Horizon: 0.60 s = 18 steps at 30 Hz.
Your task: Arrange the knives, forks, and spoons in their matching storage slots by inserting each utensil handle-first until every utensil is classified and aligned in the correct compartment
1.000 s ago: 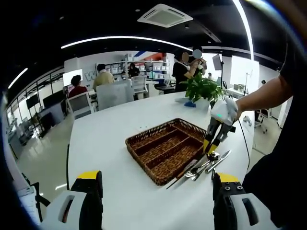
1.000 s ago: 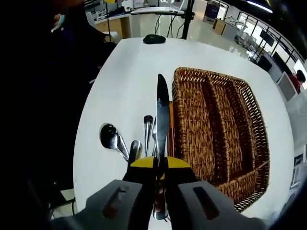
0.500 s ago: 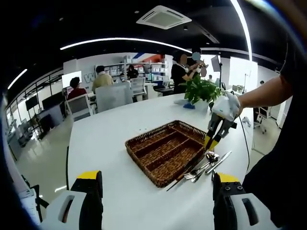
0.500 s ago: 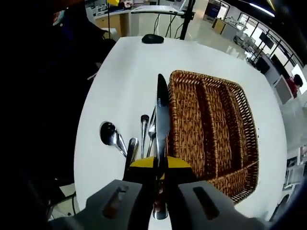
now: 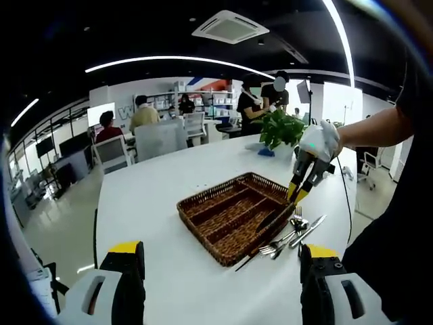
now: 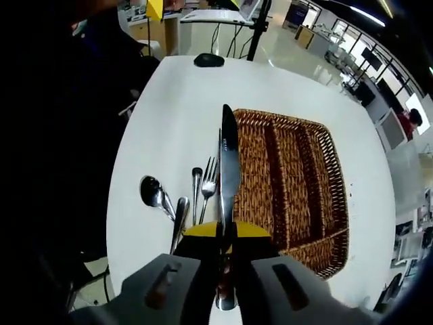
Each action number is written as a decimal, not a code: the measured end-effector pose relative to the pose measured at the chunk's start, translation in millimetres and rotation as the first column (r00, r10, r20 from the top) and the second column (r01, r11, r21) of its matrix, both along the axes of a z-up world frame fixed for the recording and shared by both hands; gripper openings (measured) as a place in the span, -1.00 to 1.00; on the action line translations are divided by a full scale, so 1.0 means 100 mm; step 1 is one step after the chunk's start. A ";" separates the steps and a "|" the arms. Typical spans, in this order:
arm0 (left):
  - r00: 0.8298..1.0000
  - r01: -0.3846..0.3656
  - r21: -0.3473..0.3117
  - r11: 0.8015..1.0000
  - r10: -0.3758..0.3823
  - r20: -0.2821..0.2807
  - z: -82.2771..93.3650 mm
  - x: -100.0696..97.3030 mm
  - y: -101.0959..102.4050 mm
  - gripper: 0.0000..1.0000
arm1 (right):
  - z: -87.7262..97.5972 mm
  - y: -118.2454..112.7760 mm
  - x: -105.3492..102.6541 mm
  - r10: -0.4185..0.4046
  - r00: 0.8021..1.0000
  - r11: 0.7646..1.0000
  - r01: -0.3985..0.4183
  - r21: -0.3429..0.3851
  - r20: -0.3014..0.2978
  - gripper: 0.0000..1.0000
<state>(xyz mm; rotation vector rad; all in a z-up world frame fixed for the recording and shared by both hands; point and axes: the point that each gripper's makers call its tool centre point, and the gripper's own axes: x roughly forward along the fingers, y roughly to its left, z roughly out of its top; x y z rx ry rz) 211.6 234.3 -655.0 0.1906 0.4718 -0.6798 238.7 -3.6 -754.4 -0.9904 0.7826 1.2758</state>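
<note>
Holding the knife [image 6: 229, 159] pinched by its handle in my right gripper [image 6: 224, 233], blade pointing straight ahead, parallel to the slots of the wicker tray [image 6: 298, 189] lying just right of it, left gripper [image 5: 220, 267] spread and idle, farther off.

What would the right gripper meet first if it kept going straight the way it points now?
Probably the wicker tray: the right gripper, shut on the knife, points it at the tray's near edge. Depth is unclear.
</note>
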 end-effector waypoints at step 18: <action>0.999 0.049 -0.034 0.998 -0.049 0.008 0.13 -0.04 0.00 1.00 | 0.45 0.14 0.07 0.034 0.997 0.999 -0.032 -0.028 0.068 -0.95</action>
